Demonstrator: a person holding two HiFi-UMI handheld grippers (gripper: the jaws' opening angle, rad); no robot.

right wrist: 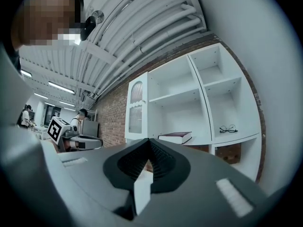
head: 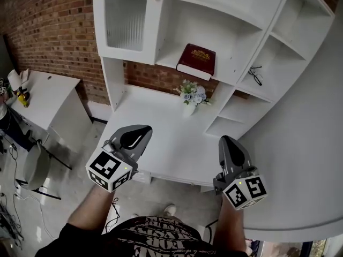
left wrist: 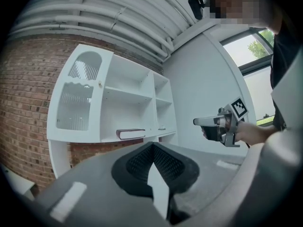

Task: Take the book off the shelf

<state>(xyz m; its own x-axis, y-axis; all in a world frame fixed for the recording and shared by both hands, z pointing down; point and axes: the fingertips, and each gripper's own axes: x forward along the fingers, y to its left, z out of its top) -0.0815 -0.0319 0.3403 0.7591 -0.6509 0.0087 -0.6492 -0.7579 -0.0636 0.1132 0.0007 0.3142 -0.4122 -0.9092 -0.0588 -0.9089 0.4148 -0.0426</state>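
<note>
Lying flat on the shelf (head: 228, 73), the book (head: 196, 61) is not yet reached: left gripper (head: 135, 136) and right gripper (head: 231, 146) are held well short of it, jaws closed and empty.

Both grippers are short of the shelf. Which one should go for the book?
Probably the right gripper: in the head view it sits nearer the book, and its own view has the book almost dead ahead. The left gripper is farther off to the side. Both are shut, so open first.

One book (head: 196, 61), one flower vase (head: 191, 98), seemingly one pair of glasses (head: 255, 75), two claws (head: 142, 130) (head: 227, 140).
</note>
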